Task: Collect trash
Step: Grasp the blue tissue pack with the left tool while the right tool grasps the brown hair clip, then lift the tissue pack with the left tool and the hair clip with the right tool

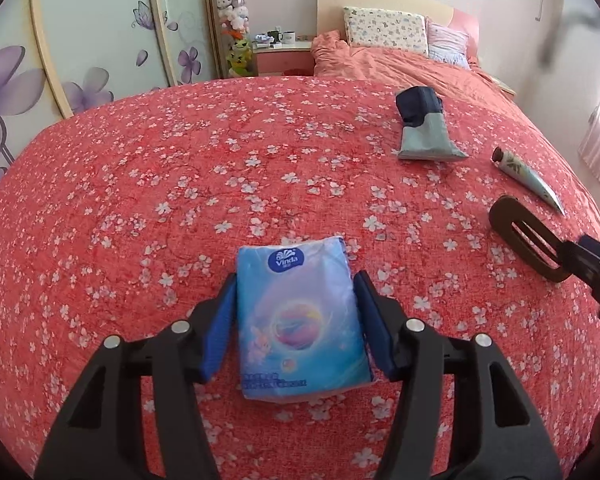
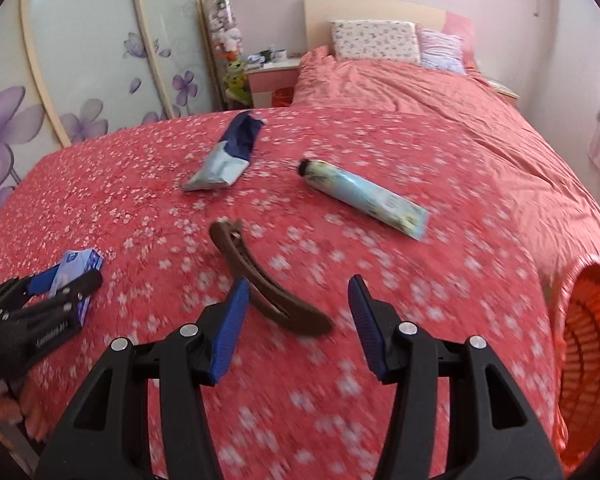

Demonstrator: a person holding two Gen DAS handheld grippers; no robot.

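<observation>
Left claw, fingers apart, straddles the tissue pack, long axis along the fingers. Right claw, also apart, flanks the hair clip lying aslant.

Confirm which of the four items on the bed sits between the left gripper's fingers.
The blue Vinda tissue pack, flanked by the left gripper. The brown hair clip, green tube and dark blue-and-grey packet lie farther off.
</observation>
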